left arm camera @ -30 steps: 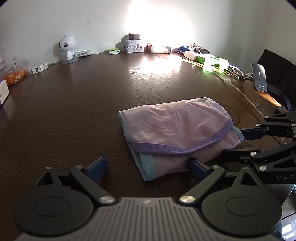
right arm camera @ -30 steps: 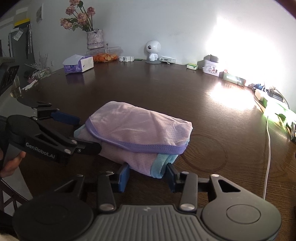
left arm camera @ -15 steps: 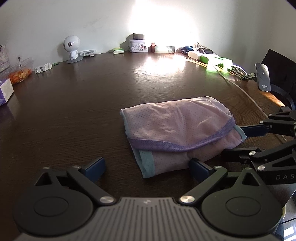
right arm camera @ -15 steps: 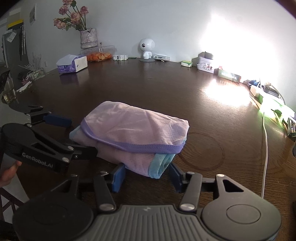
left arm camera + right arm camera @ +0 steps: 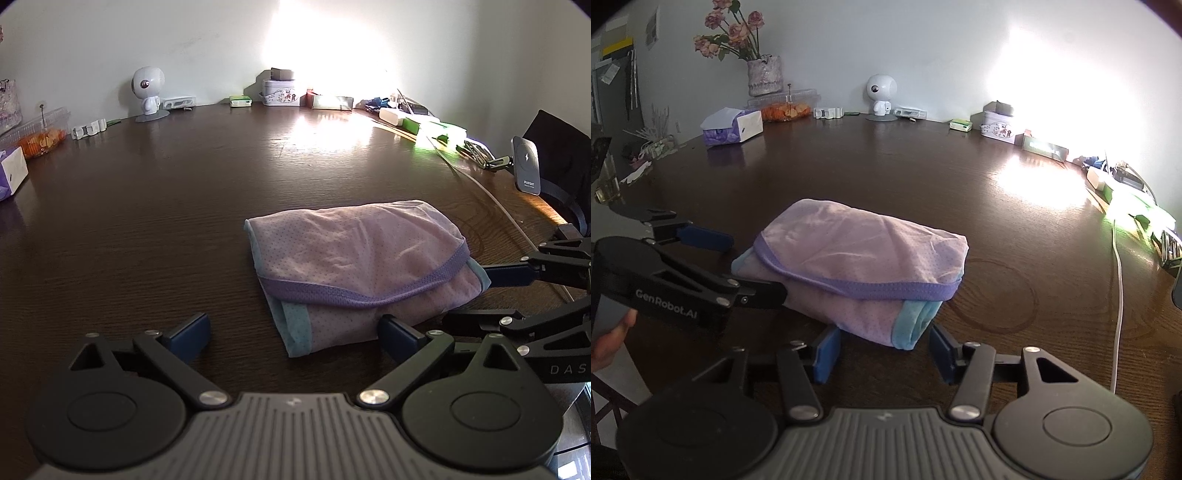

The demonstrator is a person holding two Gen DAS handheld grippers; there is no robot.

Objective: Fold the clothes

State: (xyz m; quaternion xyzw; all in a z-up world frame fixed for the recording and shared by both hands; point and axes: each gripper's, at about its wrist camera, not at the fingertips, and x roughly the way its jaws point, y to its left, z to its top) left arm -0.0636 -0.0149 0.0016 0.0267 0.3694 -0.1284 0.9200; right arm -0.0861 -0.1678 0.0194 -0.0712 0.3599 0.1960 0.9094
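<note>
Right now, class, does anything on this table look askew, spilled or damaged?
Little stands out. The folded garment lies compact on the table, though its teal edge pokes out unevenly below the purple band. A faint ring mark stains the wood beside it.

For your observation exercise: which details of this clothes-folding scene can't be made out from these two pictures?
- Folded lilac mesh garment: type hidden by folds, both views.
- Dark wooden table: near edge hidden behind tongs, both views.
- White floral tin: print too small.
- Wall: glare-bleached, both views.
</note>
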